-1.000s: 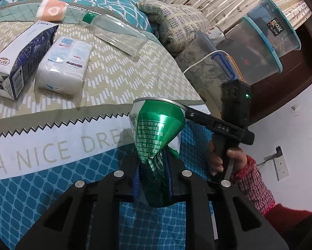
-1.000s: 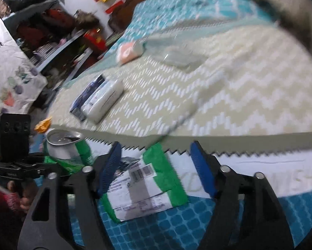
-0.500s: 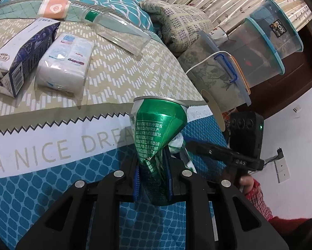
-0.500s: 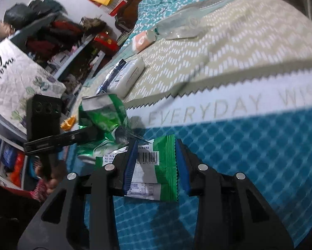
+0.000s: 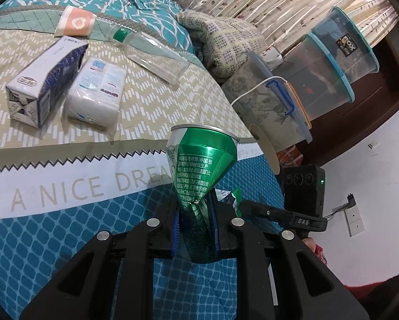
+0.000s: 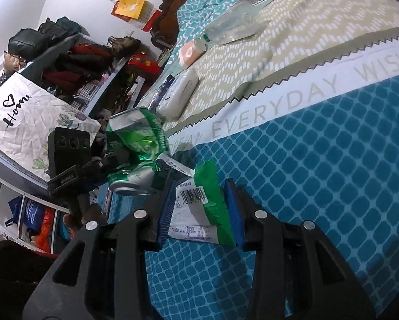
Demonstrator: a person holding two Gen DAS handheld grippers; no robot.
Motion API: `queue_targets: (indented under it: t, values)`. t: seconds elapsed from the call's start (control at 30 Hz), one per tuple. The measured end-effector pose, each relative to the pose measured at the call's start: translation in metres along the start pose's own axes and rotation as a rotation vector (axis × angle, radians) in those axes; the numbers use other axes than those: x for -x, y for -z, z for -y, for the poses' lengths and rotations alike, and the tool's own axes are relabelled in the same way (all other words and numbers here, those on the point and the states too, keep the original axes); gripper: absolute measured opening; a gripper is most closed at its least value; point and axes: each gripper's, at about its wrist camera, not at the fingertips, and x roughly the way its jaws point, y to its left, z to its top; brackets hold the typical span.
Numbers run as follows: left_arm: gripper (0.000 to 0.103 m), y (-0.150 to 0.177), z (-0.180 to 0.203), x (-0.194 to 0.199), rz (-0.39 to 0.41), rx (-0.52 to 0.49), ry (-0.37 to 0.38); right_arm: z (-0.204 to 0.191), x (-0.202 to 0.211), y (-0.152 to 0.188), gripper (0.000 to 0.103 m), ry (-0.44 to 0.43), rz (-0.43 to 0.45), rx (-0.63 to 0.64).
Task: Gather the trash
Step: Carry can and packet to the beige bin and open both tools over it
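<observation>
Between the left gripper's (image 5: pixel 195 229) blue pads, a crushed green can (image 5: pixel 203 170) is pinched at its crumpled waist, jaws clenched on it, open rim up and tilted away from the camera. Just right of it, the right gripper (image 5: pixel 292 217) shows from the side, with a bit of green wrapper poking up by its tip; a hand (image 5: pixel 312 245) in a red sleeve grips its handle.

In the right wrist view, the right gripper (image 6: pixel 200 210) holds a green-and-white snack wrapper (image 6: pixel 202 208) with a barcode between its pads, jaws closed on it. Both pieces of trash are held above the bed (image 6: pixel 319 186), over its blue diamond-pattern cover. The can (image 6: pixel 135 144) and left gripper (image 6: pixel 92 170) sit just left of the wrapper, nearly touching.

Further back on the beige zigzag part of the cover: a white tissue pack (image 5: pixel 96 90) lying just beside a blue-and-white carton (image 5: pixel 43 80). Beyond those, a clear plastic bottle (image 5: pixel 151 53) on its side, green band at the neck, and a paper cup (image 5: pixel 75 22) with an orange label, also lying down. Off the bed's right edge, stacked clear storage bins (image 5: pixel 332 64) against a curtain.
</observation>
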Motion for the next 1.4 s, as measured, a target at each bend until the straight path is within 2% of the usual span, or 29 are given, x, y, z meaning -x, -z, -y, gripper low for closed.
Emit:
queue_targets:
  t: [0.33, 0.5, 0.7, 0.9, 1.03, 1.1, 1.17, 1.23, 1.4]
  values:
    - [0.017, 0.004, 0.011, 0.032, 0.042, -0.012, 0.034, -0.005, -0.006, -0.001, 0.041, -0.007, 0.002, 0.0]
    - [0.017, 0.009, 0.01, 0.037, 0.035, 0.007, 0.058, -0.005, -0.007, -0.002, 0.041, -0.01, 0.007, -0.004]
    - [0.017, 0.021, 0.008, 0.026, -0.024, 0.02, 0.097, -0.003, -0.006, -0.002, 0.04, -0.004, 0.008, -0.01]
    - [0.017, 0.026, 0.011, -0.007, -0.104, 0.01, 0.089, -0.004, -0.005, -0.002, 0.04, -0.002, 0.007, -0.007]
    - [0.017, 0.027, 0.005, -0.021, -0.132, 0.024, 0.07, -0.007, -0.008, 0.0, 0.041, -0.042, -0.021, -0.005]
    - [0.017, 0.026, 0.001, -0.024, -0.133, 0.033, 0.067, -0.011, -0.012, 0.002, 0.038, -0.044, -0.039, 0.013]
    - [0.018, 0.025, -0.002, -0.024, -0.132, 0.04, 0.061, -0.014, -0.017, 0.005, 0.016, -0.019, -0.054, 0.032]
    - [0.018, 0.022, -0.003, -0.024, -0.133, 0.046, 0.062, -0.011, -0.017, 0.005, 0.01, -0.012, -0.052, 0.017]
    - [0.017, 0.002, 0.014, -0.021, -0.113, -0.001, 0.054, 0.004, 0.01, -0.003, 0.008, 0.023, 0.046, -0.028]
